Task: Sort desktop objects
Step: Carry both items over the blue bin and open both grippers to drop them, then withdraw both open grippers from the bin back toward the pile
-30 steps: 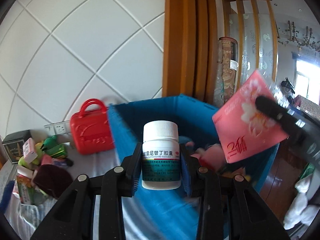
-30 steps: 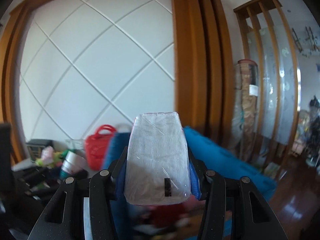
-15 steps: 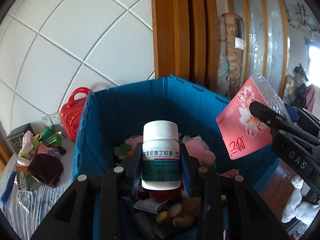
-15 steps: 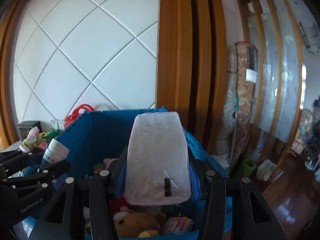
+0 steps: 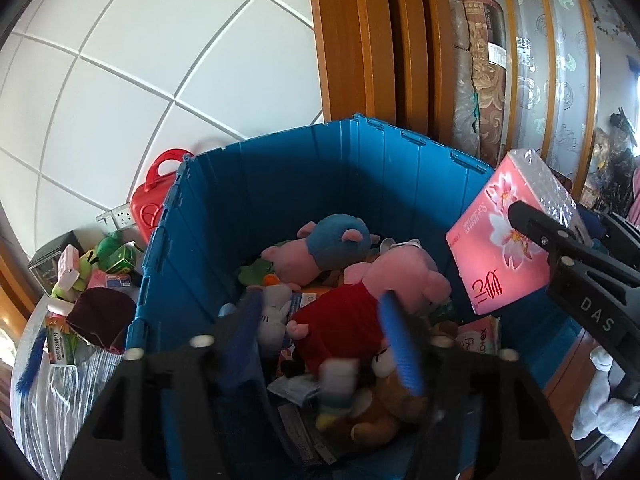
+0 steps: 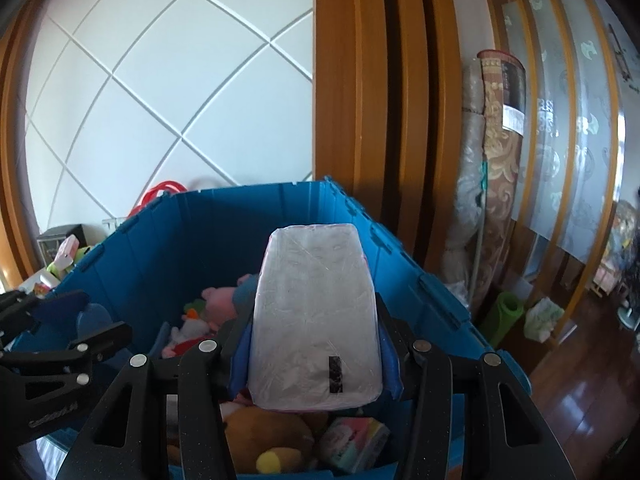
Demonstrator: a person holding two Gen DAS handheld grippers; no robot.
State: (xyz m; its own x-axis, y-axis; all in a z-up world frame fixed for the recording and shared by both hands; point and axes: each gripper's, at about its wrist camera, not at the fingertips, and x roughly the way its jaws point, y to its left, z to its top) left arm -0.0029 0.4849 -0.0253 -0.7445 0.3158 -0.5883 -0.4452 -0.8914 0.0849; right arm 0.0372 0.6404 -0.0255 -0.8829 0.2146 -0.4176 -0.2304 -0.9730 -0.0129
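My left gripper (image 5: 324, 340) is open above the blue bin (image 5: 304, 176). The white pill bottle (image 5: 336, 388) is blurred just below its jaws, falling among the plush toys (image 5: 352, 280). My right gripper (image 6: 314, 344) is shut on the pink tissue pack (image 6: 316, 320), held over the bin's (image 6: 400, 248) near right side. The pack (image 5: 508, 248) and the right gripper also show at the right of the left wrist view. The left gripper appears at the left of the right wrist view (image 6: 80, 332).
A red toy case (image 5: 154, 196) stands behind the bin's left wall. Small boxes, a green toy (image 5: 116, 252) and a dark pouch (image 5: 102, 316) lie on the striped tablecloth (image 5: 60, 392) at left. Wooden door frame and rolled mats (image 6: 492, 184) stand behind.
My left gripper has opened and let go of the pill bottle, which drops into the bin. Both grippers have moved further over the bin.
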